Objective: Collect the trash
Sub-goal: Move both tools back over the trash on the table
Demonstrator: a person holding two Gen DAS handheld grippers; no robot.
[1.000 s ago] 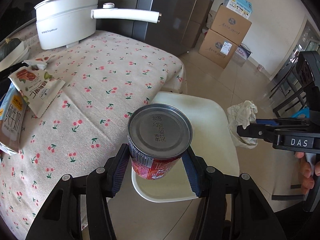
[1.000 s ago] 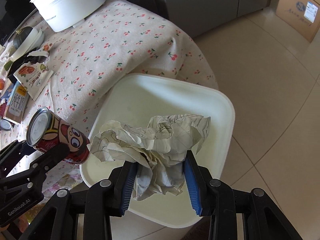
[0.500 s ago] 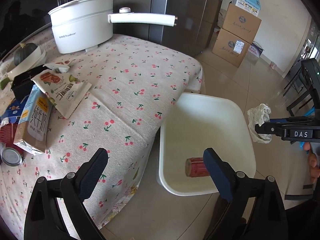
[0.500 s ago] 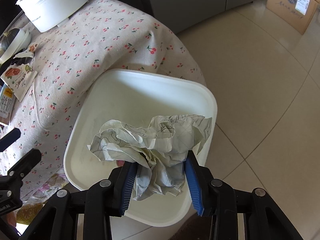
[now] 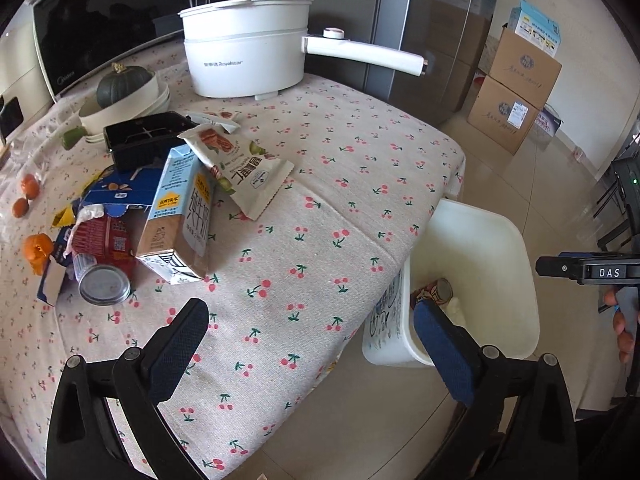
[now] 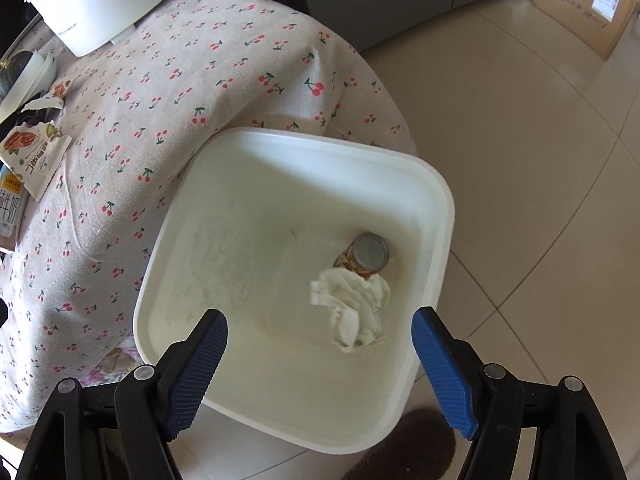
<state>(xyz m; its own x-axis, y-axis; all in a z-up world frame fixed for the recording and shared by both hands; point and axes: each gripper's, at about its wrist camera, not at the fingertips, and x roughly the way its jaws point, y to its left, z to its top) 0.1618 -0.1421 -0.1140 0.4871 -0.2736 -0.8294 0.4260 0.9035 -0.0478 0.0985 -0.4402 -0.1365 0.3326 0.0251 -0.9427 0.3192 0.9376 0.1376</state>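
Both our claws are spreading, nothing between the pads. Right gripper (image 6: 320, 356) hangs over the white bin (image 6: 440, 216) on the floor; crumpled paper (image 6: 352, 304) and a red can (image 6: 366, 256) lie at the bottom, touching, toward 3 o'clock. Left gripper (image 5: 312, 344) is over the tablecloth (image 5: 340, 168), released. Remaining trash sits at 9–10 o'clock in the left view: milk carton (image 5: 180, 216), snack packet (image 5: 244, 172), lying can (image 5: 105, 280).

Risks: we think the pile is tangled, so grabbing the carton could drag the packet or roll the can off. The pot (image 5: 248, 56) handle juts at 1 o'clock; a high swing may clip it. The bin hugs the table corner, so a short drop would miss. Middle of the cloth is free for travel.
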